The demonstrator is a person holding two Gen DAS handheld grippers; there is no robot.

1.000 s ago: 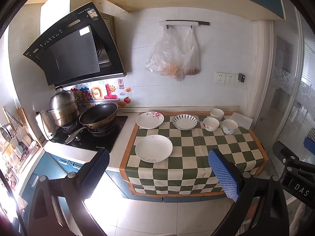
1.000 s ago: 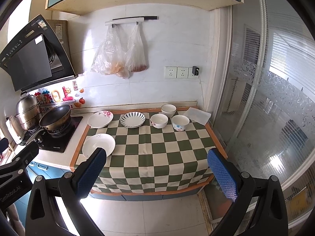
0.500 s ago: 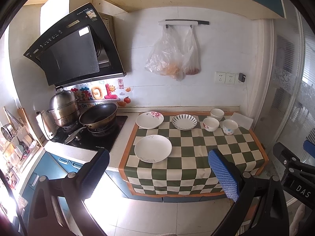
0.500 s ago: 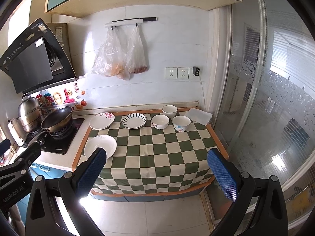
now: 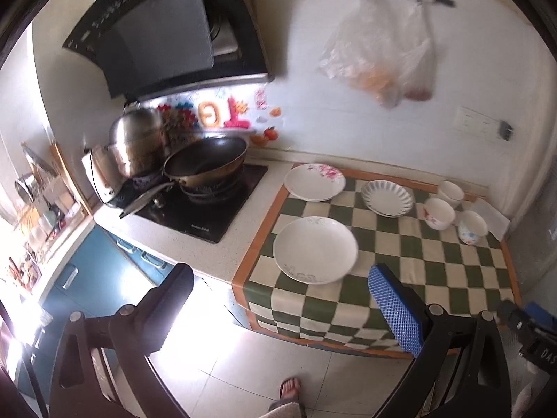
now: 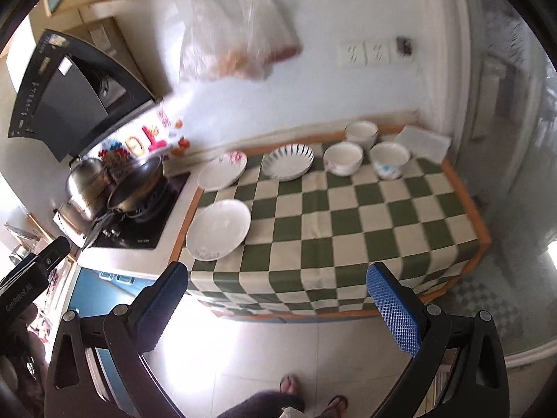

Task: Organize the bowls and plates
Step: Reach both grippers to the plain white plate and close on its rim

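Left gripper (image 5: 282, 296): we hold it spread wide and empty, short of the counter, with the near edge of the large white plate (image 5: 315, 249) just past its blue right pad.
Right gripper (image 6: 275, 299): spread wide too, empty, aimed at the bare middle of the checked cloth (image 6: 348, 216).
Plates: in the left wrist view the large white plate sits at 12 o'clock, close to the cloth's left edge; the floral plate (image 5: 315, 182) lies beyond it, also near 12, half on the cloth and half on the bare counter; the striped dish (image 5: 387, 193) is at 1 o'clock.
Bowls: three stand in a cluster at 2 o'clock, near the back wall: the rear bowl (image 5: 450, 192), the red-marked bowl (image 5: 439, 213) and the blue-marked bowl (image 5: 472, 226), close together; we cannot tell whether they touch.
Progress: in our judgement nothing is stacked yet; every piece lies apart.
Risk, plate: the large plate is flat and glossy, so our pads may slip off its rim or push it leftward off the cloth.
Risk, cloth: its front hangs over the counter edge; a low finger could snag it and drag the crockery.
Risk, stove side: the wok (image 5: 205, 162) handle juts out at 10 o'clock, where a wide left swing could knock it.
Risk, view: both views are blurred, so we may misjudge the reach.
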